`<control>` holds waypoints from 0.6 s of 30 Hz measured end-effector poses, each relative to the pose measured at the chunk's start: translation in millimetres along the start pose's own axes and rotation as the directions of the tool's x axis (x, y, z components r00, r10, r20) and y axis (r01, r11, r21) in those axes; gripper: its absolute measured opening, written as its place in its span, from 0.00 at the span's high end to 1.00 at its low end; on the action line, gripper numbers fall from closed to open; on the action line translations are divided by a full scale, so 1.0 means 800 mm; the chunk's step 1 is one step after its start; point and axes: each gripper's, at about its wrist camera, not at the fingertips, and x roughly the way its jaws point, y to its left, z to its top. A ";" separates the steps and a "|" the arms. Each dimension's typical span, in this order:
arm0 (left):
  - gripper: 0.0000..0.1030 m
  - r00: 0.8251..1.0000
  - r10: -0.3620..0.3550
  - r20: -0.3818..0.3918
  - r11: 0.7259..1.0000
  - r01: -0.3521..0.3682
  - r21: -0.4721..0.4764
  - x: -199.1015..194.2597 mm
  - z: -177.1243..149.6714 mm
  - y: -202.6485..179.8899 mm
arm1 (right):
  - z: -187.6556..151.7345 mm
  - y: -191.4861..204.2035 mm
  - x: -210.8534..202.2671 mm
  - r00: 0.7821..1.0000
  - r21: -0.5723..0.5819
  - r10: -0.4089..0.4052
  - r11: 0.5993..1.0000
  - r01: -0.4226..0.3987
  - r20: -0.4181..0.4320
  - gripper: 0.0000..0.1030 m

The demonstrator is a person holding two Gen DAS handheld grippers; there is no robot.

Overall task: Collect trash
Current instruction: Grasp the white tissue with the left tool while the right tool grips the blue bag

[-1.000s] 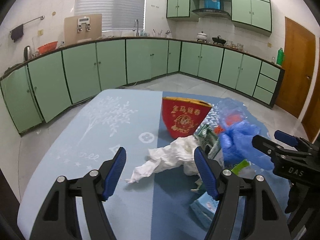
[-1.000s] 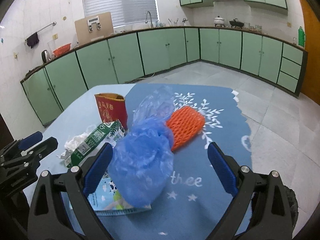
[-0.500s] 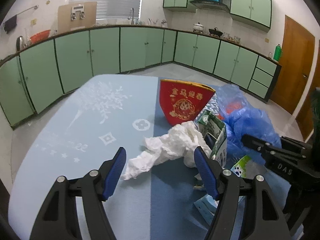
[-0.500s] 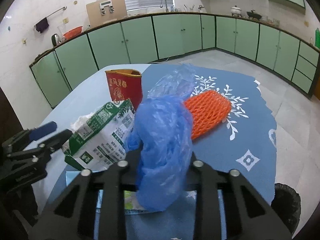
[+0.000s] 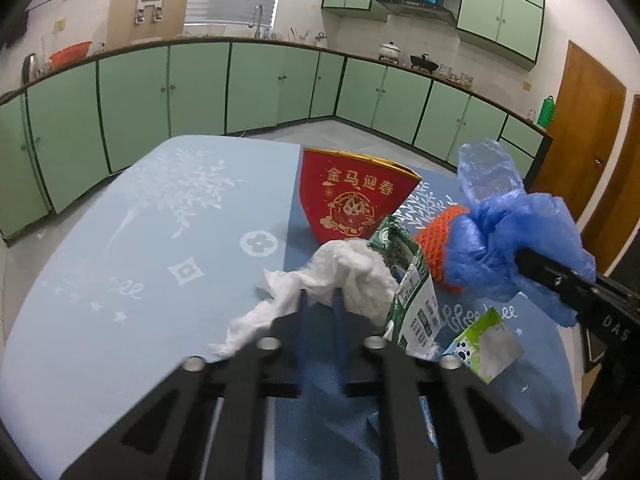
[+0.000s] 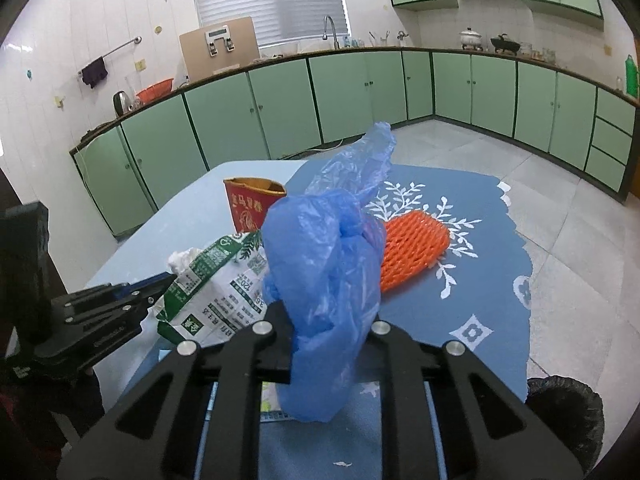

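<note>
Blue plastic bag (image 6: 324,280) bunched and clamped in right gripper (image 6: 324,320), jaws closing tight on film, bag lifted above table (image 6: 480,300); crumpled white tissue (image 5: 344,280) pinched in left gripper (image 5: 320,308), jaws together on a fold of it, tissue trailing toward 8 o'clock over pale cloth. Red paper cup (image 5: 352,196) upright at 12 o'clock from tissue, gold lettering facing left camera; green-and-white milk carton (image 5: 412,288) crushed, leaning just beside tissue at 3 o'clock; orange foam fruit net (image 6: 412,244) lying flat at 2 o'clock from bag, partly hidden behind it; second green-and-white wrapper (image 5: 484,340) at 4 o'clock from carton. Black bin (image 6: 564,412) at 4 o'clock off table edge in right view.
</note>
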 end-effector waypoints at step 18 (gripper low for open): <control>0.59 0.999 -0.014 0.046 1.000 0.016 -0.023 -0.021 0.014 -0.001 | 0.006 0.005 -0.021 1.000 -0.008 0.004 1.000 -0.003 0.030 0.86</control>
